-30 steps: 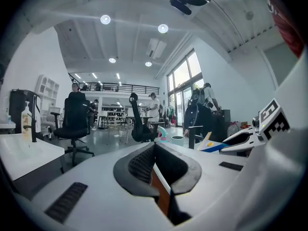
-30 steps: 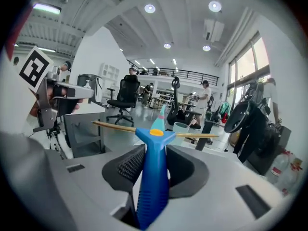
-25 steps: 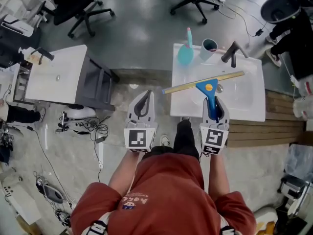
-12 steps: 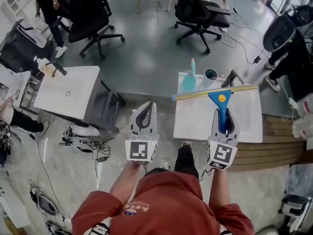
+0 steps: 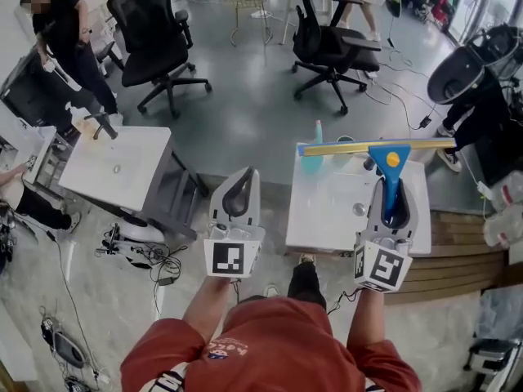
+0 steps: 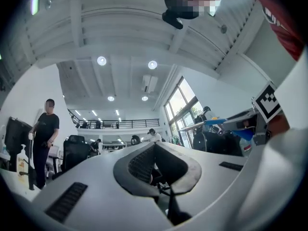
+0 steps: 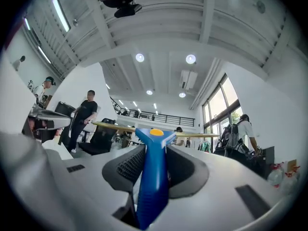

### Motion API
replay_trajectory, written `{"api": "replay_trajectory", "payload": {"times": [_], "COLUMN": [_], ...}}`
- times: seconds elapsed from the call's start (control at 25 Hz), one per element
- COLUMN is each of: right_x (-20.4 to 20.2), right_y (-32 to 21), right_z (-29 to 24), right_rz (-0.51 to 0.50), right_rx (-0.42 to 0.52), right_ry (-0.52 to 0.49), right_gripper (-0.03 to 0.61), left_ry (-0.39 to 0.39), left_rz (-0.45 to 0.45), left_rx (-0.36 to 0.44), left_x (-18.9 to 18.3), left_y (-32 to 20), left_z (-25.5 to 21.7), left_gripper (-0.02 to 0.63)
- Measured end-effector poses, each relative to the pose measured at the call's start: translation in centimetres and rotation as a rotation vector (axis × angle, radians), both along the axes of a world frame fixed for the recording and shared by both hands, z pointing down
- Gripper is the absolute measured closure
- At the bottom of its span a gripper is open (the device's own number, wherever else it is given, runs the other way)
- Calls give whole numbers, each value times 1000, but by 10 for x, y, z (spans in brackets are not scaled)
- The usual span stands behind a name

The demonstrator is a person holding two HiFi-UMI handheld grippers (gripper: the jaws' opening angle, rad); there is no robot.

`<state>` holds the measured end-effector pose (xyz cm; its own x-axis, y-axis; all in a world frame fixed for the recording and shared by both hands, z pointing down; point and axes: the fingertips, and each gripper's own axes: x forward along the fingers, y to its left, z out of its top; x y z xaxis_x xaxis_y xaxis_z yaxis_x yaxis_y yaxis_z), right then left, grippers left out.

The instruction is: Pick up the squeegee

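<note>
over the sink [image 5: 327, 219], right claw [image 5: 391, 184] grips squeegee [image 5: 387, 155]; left claw [image 5: 244, 175] seemingly closed.

head view: high over the shoulders, looks steeply down, far above the white sink [image 5: 327, 211] | both gripper views: close behind own jaws, tilt up toward ceiling [image 6: 120, 32] | shared: squeegee [image 5: 392, 176] (head, right), person in black [image 5: 64, 35] (all)

Red tee [image 5: 278, 345] w/ small logo [image 5: 225, 334]; white left gripper [image 5: 246, 175], right gripper [image 5: 392, 189], b/w marker cubes [image 5: 229, 258].

Grey floor [image 5: 245, 113], black office chairs [image 5: 155, 23], tall windows [image 6: 183, 105], round ceiling lights [image 6: 101, 60].
</note>
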<state>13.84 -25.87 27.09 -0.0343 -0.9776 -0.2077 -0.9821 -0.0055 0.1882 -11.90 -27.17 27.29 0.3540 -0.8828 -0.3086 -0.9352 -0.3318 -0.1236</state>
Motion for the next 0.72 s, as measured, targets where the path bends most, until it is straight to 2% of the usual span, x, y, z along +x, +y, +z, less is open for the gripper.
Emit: {"api": "replay_trajectory", "payload": {"times": [0.24, 0.4, 0.56, 0.72], "right_x": [12, 3, 5, 7], "right_y": [22, 41, 41, 36], "right_z": [-43, -55, -56, -51], "right_rz": [19, 25, 33, 42], "right_rx": [128, 194, 206, 193], "right_ry": [-46, -85, -79, -72], "right_gripper": [434, 434, 434, 434], "left_ry": [-10, -28, -30, -28], "left_rz": [-11, -21, -25, -31], "left_rx": [109, 142, 163, 149], "left_x": [1, -4, -4, -7], "left_y": [12, 22, 23, 19], "left_z": [-40, -48, -49, -44], "left_gripper": [598, 598, 598, 598]}}
